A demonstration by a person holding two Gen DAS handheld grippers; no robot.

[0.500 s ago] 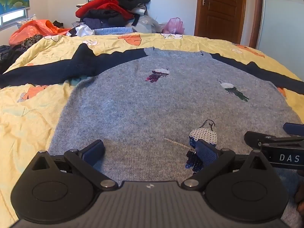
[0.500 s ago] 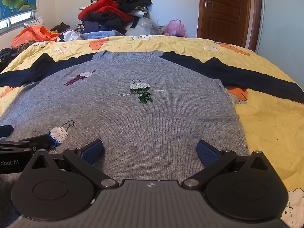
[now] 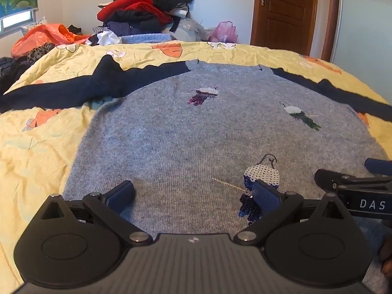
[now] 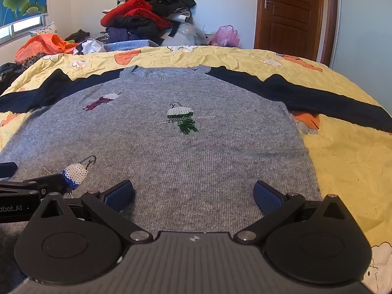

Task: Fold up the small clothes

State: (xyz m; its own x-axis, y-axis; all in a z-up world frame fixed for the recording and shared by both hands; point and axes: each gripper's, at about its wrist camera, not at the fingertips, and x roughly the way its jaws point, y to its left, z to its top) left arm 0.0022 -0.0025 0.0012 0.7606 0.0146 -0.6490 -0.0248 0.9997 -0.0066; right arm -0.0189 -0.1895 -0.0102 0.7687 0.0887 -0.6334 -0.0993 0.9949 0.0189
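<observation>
A grey knit sweater (image 3: 186,137) with navy sleeves and sequin figures lies flat, front up, on a yellow bedspread (image 3: 36,147); it also shows in the right wrist view (image 4: 196,152). My left gripper (image 3: 193,193) is open and empty, low over the sweater's bottom hem near its left side. My right gripper (image 4: 193,193) is open and empty over the hem near the right side. The right gripper's fingers (image 3: 343,181) show at the right edge of the left wrist view, and the left gripper's fingers (image 4: 31,186) at the left of the right wrist view.
A pile of red, black and blue clothes (image 4: 147,17) sits beyond the bed's far edge, with an orange bag (image 4: 44,44) at the left. A wooden door (image 4: 291,12) stands at the back right. The bedspread (image 4: 348,161) lies bare to the sweater's right.
</observation>
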